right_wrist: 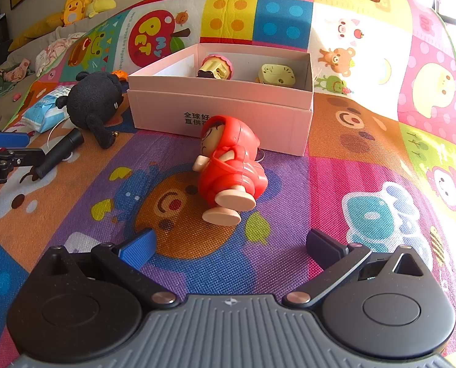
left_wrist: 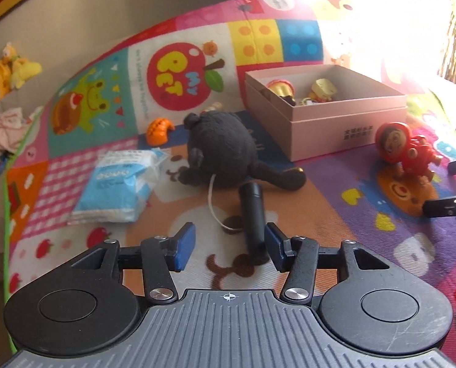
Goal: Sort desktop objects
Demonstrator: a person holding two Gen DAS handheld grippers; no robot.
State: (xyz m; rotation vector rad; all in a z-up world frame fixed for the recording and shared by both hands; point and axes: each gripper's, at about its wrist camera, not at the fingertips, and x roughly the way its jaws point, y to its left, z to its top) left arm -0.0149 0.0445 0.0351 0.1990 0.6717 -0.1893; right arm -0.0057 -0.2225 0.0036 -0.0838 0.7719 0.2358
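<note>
A black cylinder [left_wrist: 252, 214] lies on the colourful play mat, its near end between my left gripper's [left_wrist: 229, 245] open blue pads, next to the right pad. A black plush toy [left_wrist: 224, 147] lies just beyond it. A red hooded doll [right_wrist: 231, 168] lies on its side on the mat, a little ahead of my right gripper [right_wrist: 231, 245], which is wide open and empty. The doll also shows in the left wrist view [left_wrist: 408, 150]. A pink open box [right_wrist: 228, 101] behind the doll holds two small toys [right_wrist: 217, 67].
A blue-white tissue pack [left_wrist: 117, 181] and an orange toy [left_wrist: 159, 128] lie left of the plush. Yellow plush toys [right_wrist: 80, 3] and clothes [right_wrist: 56, 49] sit beyond the mat's left edge. My left gripper appears at the left of the right wrist view [right_wrist: 10, 150].
</note>
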